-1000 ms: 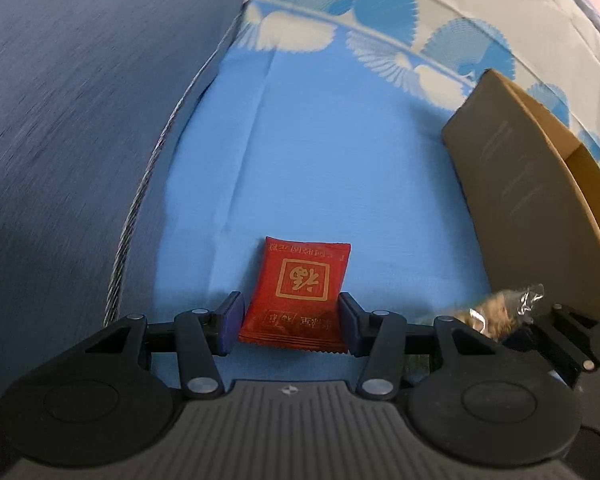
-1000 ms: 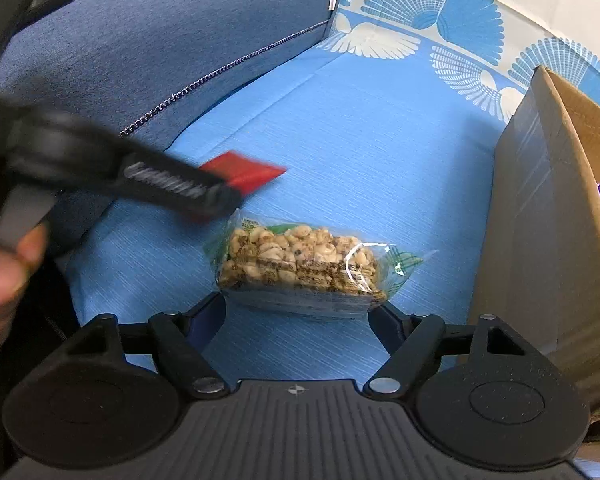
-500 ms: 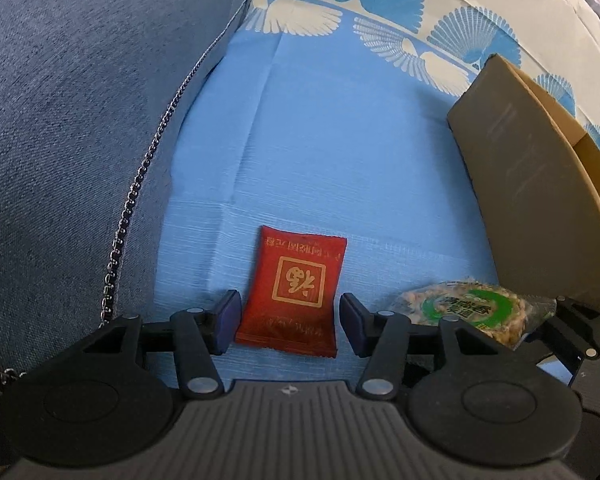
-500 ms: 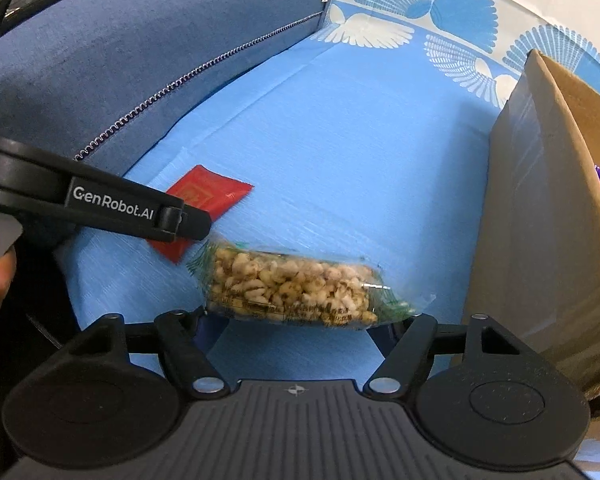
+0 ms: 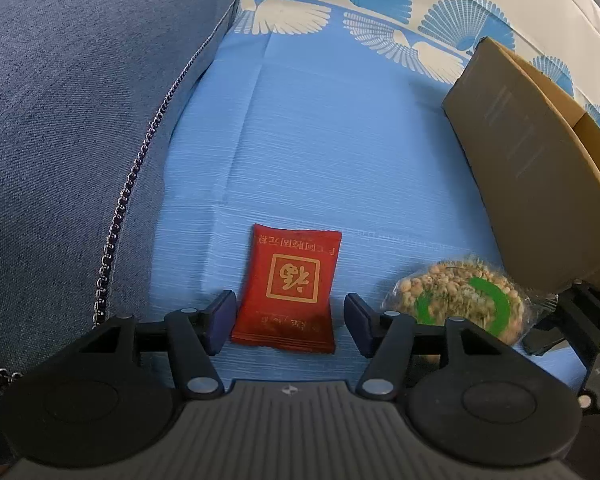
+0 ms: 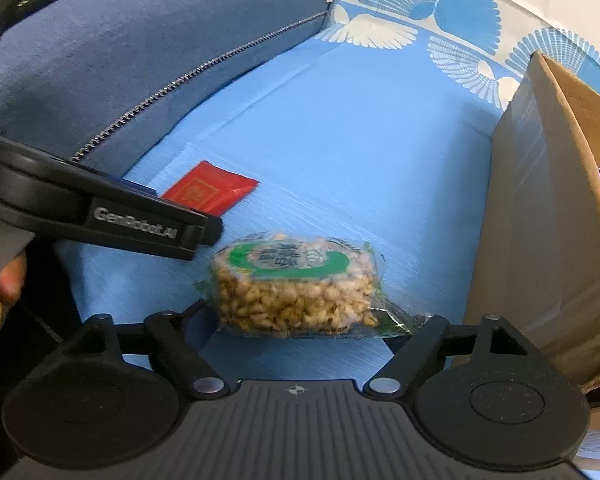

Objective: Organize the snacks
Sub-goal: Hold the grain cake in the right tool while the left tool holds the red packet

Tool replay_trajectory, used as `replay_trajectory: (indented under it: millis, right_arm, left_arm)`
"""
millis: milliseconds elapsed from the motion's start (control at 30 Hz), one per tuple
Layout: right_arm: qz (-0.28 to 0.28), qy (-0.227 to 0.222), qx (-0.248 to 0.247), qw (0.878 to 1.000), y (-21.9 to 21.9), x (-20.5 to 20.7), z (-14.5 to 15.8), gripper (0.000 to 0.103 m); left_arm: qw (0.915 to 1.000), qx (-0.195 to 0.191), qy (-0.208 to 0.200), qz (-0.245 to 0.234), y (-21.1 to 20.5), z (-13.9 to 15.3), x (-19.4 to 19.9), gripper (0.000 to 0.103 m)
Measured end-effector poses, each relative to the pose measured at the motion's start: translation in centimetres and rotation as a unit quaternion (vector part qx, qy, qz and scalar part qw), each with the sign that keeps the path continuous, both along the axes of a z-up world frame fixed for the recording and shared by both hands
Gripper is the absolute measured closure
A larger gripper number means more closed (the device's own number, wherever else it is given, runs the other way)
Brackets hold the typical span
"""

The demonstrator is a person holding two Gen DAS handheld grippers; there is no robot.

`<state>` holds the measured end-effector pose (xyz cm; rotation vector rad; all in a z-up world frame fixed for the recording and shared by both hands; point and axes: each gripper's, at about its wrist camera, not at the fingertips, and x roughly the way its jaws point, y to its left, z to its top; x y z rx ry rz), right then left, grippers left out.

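A red snack packet [image 5: 288, 286] lies flat on the blue cloth; it also shows in the right wrist view [image 6: 210, 192]. My left gripper [image 5: 286, 322] is open, its jaws on either side of the packet's near end with small gaps. My right gripper [image 6: 296, 322] is shut on a round puffed-grain cake in clear wrap with a green label [image 6: 296, 284], held slightly above the cloth. The cake also shows at the right of the left wrist view [image 5: 460, 300]. The left gripper body [image 6: 100, 216] crosses the right wrist view.
An open cardboard box [image 5: 528, 160] stands at the right, its wall close to the cake [image 6: 540, 220]. A dark blue cushion with a zipper [image 5: 80, 120] lies along the left. The blue cloth [image 5: 320, 140] stretches ahead to a fan-patterned border.
The right gripper has lifted and tipped the grain cake, so its green label now faces up. The left gripper has pulled back slightly; the red packet lies still between its open jaws.
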<state>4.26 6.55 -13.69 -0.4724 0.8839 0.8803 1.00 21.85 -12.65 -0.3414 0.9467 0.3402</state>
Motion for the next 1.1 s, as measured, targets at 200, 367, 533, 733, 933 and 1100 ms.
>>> replay_trajectory:
  millis: [200,367,533,733,933,1100]
  right_arm:
    - [-0.009,0.030,0.007,0.999,0.0,0.3,-0.2,0.009]
    - [-0.018,0.027,-0.005,0.999,0.1,0.5,-0.8,0.009]
    - [-0.030,0.041,0.016,0.999,-0.2,0.9,0.0,0.009]
    - [-0.026,0.046,0.024,0.998,-0.5,0.8,1.2,0.002]
    - [-0.025,0.042,0.021,0.999,-0.1,1.1,0.8,0.001]
    - [-0.025,0.034,-0.006,0.999,0.6,1.3,-0.8,0.008]
  left_arm:
    - [1.0000,-0.004,-0.002,0.001,0.2,0.0,0.0,0.038]
    - [1.0000,-0.004,-0.002,0.001,0.2,0.0,0.0,0.037]
    - [1.0000,-0.008,-0.004,0.000,0.3,0.0,0.0,0.036]
    - [0.9999,-0.012,-0.005,-0.002,0.1,0.0,0.0,0.032]
    - [0.9999,-0.011,-0.005,-0.003,0.0,0.0,0.1,0.032]
    - [1.0000,-0.006,-0.004,-0.005,-0.1,-0.1,0.2,0.032]
